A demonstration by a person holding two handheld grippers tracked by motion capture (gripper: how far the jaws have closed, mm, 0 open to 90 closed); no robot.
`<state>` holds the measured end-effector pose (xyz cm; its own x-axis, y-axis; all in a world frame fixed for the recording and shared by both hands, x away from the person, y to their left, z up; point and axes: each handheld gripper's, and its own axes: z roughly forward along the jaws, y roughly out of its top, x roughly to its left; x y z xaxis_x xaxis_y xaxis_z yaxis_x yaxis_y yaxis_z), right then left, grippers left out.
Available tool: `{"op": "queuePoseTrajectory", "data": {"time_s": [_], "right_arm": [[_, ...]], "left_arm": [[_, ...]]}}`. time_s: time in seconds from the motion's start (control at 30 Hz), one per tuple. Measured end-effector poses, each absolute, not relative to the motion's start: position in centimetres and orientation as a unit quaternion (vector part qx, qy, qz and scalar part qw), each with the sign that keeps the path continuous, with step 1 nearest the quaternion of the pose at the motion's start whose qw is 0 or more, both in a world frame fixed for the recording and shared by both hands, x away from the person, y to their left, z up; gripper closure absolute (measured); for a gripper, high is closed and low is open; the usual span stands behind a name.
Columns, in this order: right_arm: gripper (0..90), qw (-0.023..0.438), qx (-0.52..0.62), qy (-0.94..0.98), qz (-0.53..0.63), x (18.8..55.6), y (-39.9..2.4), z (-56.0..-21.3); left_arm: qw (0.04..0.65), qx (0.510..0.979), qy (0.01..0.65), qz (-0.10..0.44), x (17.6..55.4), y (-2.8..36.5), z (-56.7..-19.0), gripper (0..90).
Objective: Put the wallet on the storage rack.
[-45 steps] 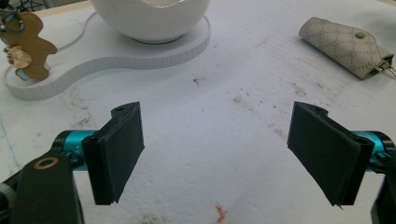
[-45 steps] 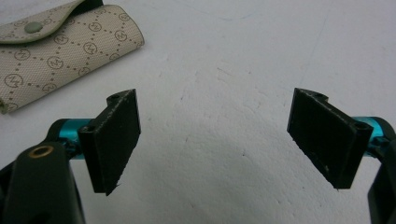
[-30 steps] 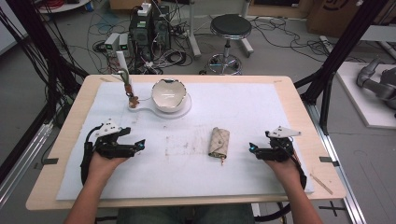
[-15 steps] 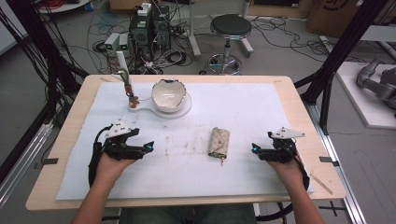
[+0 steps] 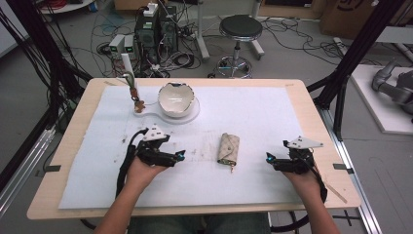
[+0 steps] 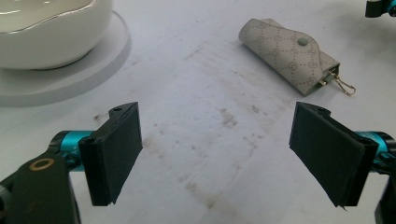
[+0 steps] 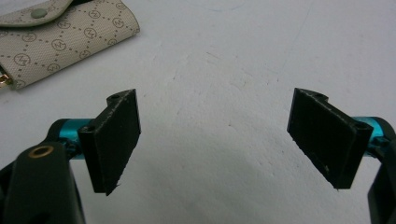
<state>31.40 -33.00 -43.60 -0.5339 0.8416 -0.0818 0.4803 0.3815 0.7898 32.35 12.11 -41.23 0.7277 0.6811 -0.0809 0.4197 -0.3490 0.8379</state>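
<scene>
Key pouch [image 5: 229, 148]: flat on the white mat, between my two tools, touching neither. Left gripper [image 5: 178, 157]: jaws spread, empty, nearer. Right gripper [image 5: 269, 159]: jaws spread, empty. Risk: soft leather could slide or fold under a shallow pinch; dangling clasp [image 6: 343, 86] might snag.
</scene>
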Motion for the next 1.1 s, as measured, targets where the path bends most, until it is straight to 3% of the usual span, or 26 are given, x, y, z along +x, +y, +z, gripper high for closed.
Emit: {"op": "queuePoseTrajectory", "data": {"time_s": [0.5, 1.1], "right_arm": [[17.5, 0.245, 0.423, 0.790, 0.370, 31.1, -33.8, -43.7], [17.5, 0.242, 0.416, 0.796, 0.368, 31.7, -33.2, -43.8]], "left_arm": [[0.426, 0.841, 0.308, 0.131, 32.9, 4.4, -41.8, 14.9], [0.414, 0.833, 0.341, 0.137, 34.1, -1.7, -43.2, 14.5]]}}
